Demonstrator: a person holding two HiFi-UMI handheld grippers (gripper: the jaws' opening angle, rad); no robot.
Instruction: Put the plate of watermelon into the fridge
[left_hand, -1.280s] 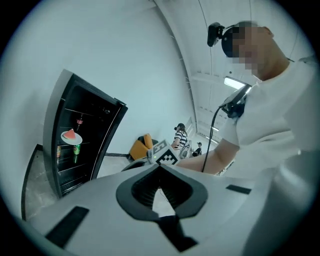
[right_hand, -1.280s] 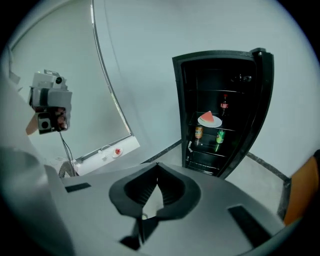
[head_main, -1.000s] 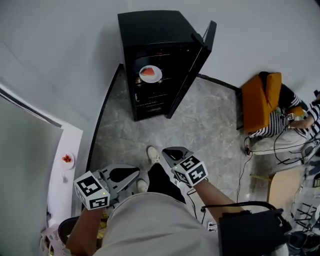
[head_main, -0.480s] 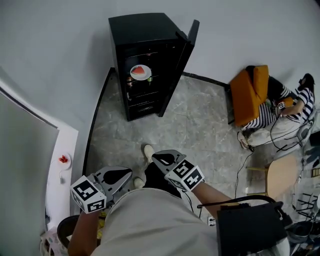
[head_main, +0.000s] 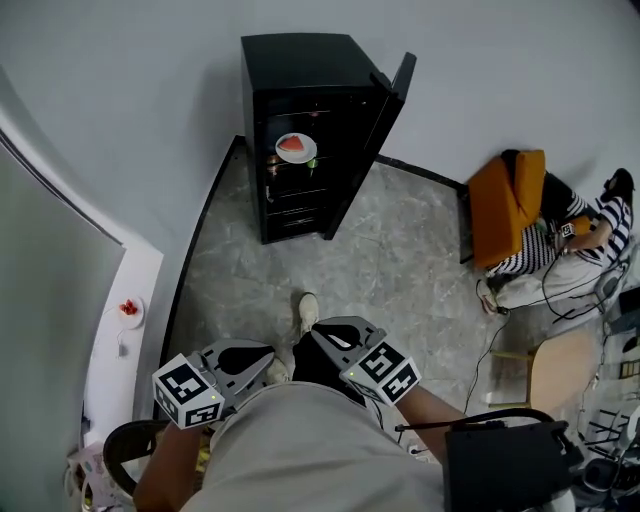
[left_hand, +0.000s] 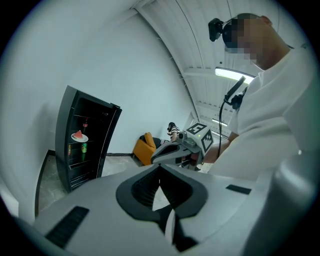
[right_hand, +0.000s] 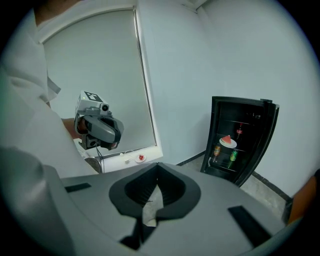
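Orange armchair (head_main: 508, 205) stands by the far wall, with a person in a striped top (head_main: 540, 258) seated beside it. Small dish (head_main: 129, 309) holding red pieces rests on the white sill (head_main: 112, 355).

Fridge (head_main: 300, 60): black all over, cabinet and open door. Plate (head_main: 297, 149): white, carrying a red watermelon (head_main: 293, 144) slice with a thin pale rind edge. Cans on the fridge shelf: one orange (right_hand: 217, 150), one green (right_hand: 233, 156). Floor (head_main: 410, 250): grey, mottled marble pattern, black skirting line at its edge. Walls (head_main: 120, 90): plain pale grey-white. Left tool (head_main: 272, 352) and right tool (head_main: 316, 331): grey shells, black jaw lining, white-and-black square markers. Armchair (head_main: 505, 200), far right: orange. Seated person's top (head_main: 545, 258): black-and-white stripes. Small dish (head_main: 129, 309) on the white ledge, left: white with red pieces. Wearer's trousers (head_main: 300, 450): beige; shoe (head_main: 308, 310): white.
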